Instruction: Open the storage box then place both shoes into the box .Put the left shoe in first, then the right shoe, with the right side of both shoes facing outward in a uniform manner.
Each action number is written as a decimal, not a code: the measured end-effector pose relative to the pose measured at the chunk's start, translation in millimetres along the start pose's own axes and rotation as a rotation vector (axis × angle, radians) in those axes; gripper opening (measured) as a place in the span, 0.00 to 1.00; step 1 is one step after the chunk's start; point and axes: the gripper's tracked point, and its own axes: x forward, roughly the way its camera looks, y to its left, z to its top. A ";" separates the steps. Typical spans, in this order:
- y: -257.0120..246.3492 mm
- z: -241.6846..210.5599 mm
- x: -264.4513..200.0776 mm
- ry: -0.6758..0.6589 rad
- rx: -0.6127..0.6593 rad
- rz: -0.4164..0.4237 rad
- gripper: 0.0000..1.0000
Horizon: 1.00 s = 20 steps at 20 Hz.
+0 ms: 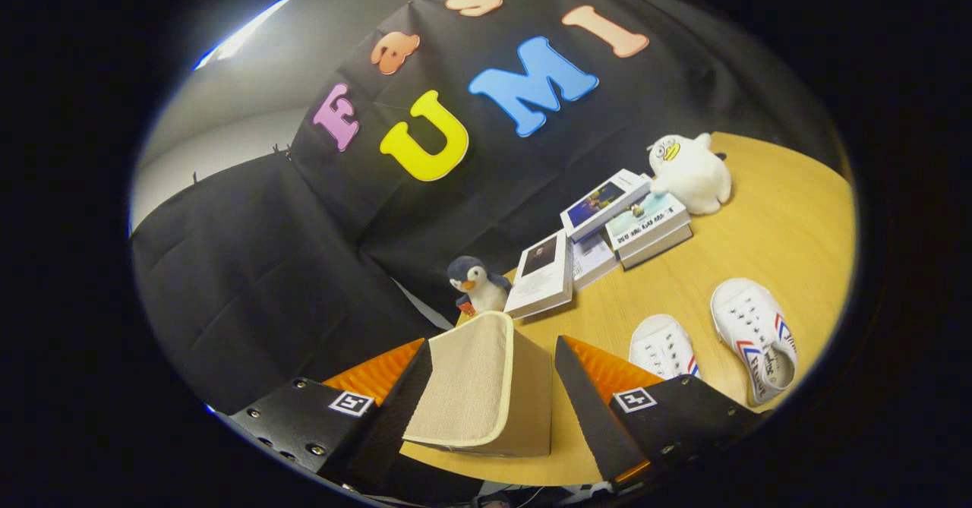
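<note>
Wooden desk [767, 219] before black cloth wall; claw [493, 386] tilted, fingers spread wide either side of beige fabric storage box [486, 386], lid flap raised between them; whether either finger touches it, cannot tell; box near desk edge, toy penguin [478, 284] just beyond; two white shoes [714, 341] side by side on desk past right finger; books [607, 235] and white plush duck [689, 171] farther back; opening step apparently in hand; next move likely: finish lid, then fetch left shoe first.
</note>
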 end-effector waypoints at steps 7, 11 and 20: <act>0.2 -46.0 23.2 0.160 0.165 0.055 0.99; 0.2 -65.8 32.2 0.223 0.252 0.077 0.99; 1.8 -104.4 53.2 0.336 0.393 0.094 0.95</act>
